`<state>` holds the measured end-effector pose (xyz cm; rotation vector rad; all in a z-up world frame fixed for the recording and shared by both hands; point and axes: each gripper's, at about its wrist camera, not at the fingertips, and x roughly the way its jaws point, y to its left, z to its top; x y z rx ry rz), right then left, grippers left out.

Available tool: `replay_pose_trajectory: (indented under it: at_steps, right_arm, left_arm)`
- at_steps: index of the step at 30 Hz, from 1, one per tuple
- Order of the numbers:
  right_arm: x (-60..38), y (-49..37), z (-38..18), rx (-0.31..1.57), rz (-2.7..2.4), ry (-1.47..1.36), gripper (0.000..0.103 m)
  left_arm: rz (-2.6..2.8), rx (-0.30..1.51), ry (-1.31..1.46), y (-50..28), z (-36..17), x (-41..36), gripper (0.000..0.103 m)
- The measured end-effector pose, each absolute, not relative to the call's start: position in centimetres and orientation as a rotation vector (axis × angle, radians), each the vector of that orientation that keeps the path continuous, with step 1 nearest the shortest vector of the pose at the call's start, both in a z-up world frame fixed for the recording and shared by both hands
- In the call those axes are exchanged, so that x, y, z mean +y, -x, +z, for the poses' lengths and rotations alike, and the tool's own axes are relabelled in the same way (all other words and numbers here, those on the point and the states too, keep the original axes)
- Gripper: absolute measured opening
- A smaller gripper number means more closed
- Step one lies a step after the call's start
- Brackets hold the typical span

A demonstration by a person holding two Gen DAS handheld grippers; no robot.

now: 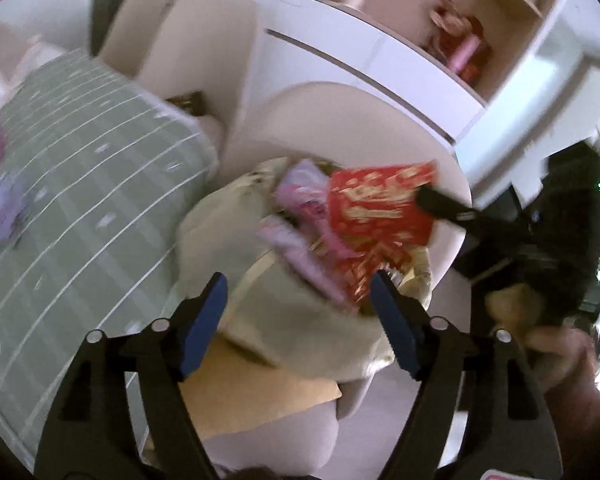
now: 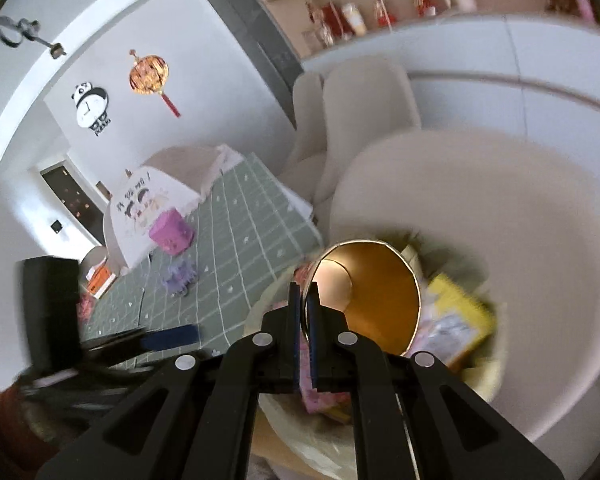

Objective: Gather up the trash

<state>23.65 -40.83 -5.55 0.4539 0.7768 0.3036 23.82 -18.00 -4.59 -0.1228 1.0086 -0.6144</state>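
Note:
A cream cloth bag (image 1: 300,312) sits on a pale chair and holds purple and pink wrappers (image 1: 300,216). My right gripper (image 2: 304,296) is shut on the rim of a red and gold paper cup (image 2: 372,300) and holds it over the bag's mouth (image 2: 484,364). The cup's red outside (image 1: 376,204) shows in the left wrist view, with a right finger (image 1: 440,204) on it. My left gripper (image 1: 300,320) is open and empty just above the bag. A crumpled purple wrapper (image 2: 180,276) lies on the green checked table (image 2: 236,240).
A pink box (image 2: 171,231) and a white printed bag (image 2: 140,208) stand on the table. Pale chairs (image 2: 364,108) stand beside it. White cabinets and shelves with red items (image 1: 460,52) are behind. A yellow packet (image 2: 456,320) lies in the bag.

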Motion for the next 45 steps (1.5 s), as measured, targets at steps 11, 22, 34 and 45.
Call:
replay_pose_trajectory:
  at_steps: [11, 22, 34, 45]
  right_arm:
    - [-38.1, -25.4, -13.0, 1.0, 0.228, -0.43, 0.006]
    - [-35.3, -21.0, -9.1, 0.966, 0.182, -0.245, 0.041]
    - [-30.5, -10.3, -1.6, 0.717, 0.222, -0.211, 0.042]
    - [-24.7, -3.2, 0.7, 0.585, 0.236, -0.091, 0.042]
  left_arm:
    - [-0.408, 0.971, 0.177, -17.9, -3.3, -7.1, 0.08]
    - [-0.315, 0.846, 0.192, -13.9, -1.6, -2.2, 0.081]
    - [-0.196, 0.701, 0.051, -9.2, 0.9, -2.4, 0.082]
    - [-0.093, 0.601, 0.014, -3.5, 3.3, -4.1, 0.082]
